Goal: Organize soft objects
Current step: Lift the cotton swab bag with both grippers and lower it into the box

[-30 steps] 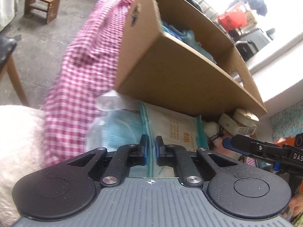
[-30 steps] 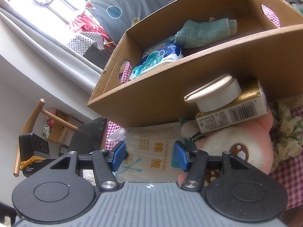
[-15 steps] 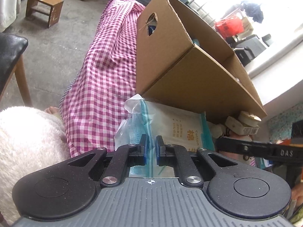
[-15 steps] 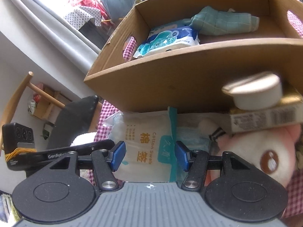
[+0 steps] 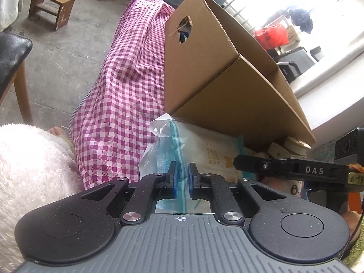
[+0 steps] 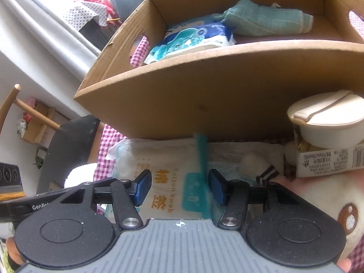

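Right now my left claw (image 5: 182, 183) is clenched on the teal zip edge of the cotton swab bag (image 5: 211, 152), its blue pads nearly together with only that thin strip between them. My right claw (image 6: 179, 187) is released, jaws spread wide on either side of the same cotton swab bag (image 6: 159, 173), its pads not touching the plastic.

The bag lies flat on the checked cloth (image 5: 122, 104) covering the table, and its far edge, at 12 o'clock from both claws, runs right up under the near wall of the cardboard box (image 6: 204, 95). That wall hangs over the bag, so there is little room straight ahead.

At 3 o'clock from my right claw the space is crowded: a white plush toy (image 6: 318, 204) lies just beside the bag, with a printed carton (image 6: 329, 161) on it and a round lidded tub (image 6: 325, 120) on top of that, close against the box wall.

At 9 o'clock from my left claw the cloth drops over the table edge toward bare concrete floor (image 5: 56, 63), with a black chair seat (image 5: 11, 54) near that side.

Up in the box, at 12 o'clock, a wipes pack (image 6: 191, 38) and a folded green cloth (image 6: 266, 20) fill the left and back, leaving bare cardboard floor toward the right.
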{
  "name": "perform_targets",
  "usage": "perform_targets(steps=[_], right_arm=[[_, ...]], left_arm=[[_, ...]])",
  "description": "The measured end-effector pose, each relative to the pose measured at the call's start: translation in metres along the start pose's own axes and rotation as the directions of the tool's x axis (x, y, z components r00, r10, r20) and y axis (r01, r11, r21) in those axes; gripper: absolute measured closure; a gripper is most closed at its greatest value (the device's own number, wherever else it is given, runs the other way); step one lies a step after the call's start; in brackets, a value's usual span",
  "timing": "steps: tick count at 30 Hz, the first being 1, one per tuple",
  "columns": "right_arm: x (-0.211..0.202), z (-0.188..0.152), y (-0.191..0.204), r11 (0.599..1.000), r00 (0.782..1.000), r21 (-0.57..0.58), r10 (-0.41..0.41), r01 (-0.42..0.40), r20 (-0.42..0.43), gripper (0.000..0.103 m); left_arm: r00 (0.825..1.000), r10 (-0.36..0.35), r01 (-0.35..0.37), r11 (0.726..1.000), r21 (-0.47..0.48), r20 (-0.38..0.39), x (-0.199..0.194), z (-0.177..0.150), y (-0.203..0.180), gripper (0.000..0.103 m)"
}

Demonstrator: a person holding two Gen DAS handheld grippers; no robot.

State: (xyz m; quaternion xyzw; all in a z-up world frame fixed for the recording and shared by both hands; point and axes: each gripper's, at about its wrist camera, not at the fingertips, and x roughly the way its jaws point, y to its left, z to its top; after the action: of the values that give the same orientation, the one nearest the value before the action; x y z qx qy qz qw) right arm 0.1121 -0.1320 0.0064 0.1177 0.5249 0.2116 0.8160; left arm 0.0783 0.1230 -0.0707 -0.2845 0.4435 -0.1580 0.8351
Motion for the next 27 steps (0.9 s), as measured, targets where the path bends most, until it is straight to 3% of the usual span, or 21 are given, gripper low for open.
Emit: perform_targets(steps=[7, 11, 13, 17, 27], right_arm=[[0.008, 0.000, 0.002, 0.999, 1.000, -0.021, 0.029, -0.029, -0.004, 0.041], [-0.004, -0.004, 0.004, 0.999, 0.999, -0.029, 0.042, -0.041, 0.032, 0.056], [-0.012, -0.006, 0.004, 0.998, 0.997, -0.029, 0.052, -0.051, 0.050, 0.058], [-0.031, -0.011, 0.009, 0.996, 0.992, -0.048, 0.077, -0.072, 0.097, 0.065], [-0.083, 0.001, 0.030, 0.978, 0.951, -0.151, 0.177, -0.142, 0.252, 0.069]], left_arm=[[1.000, -0.003, 0.003, 1.000, 0.004, 0.009, 0.000, -0.001, 0.001, 0.094], [1.000, -0.006, 0.006, 1.000, -0.010, 0.017, -0.003, -0.002, 0.002, 0.095], [0.999, 0.030, -0.031, 0.999, 0.022, 0.034, -0.007, -0.003, -0.005, 0.095], [0.999, 0.026, -0.027, 1.000, 0.014, 0.046, -0.017, -0.004, -0.012, 0.095], [0.979, 0.026, -0.045, 0.995, 0.090, 0.203, -0.066, 0.006, -0.057, 0.095]])
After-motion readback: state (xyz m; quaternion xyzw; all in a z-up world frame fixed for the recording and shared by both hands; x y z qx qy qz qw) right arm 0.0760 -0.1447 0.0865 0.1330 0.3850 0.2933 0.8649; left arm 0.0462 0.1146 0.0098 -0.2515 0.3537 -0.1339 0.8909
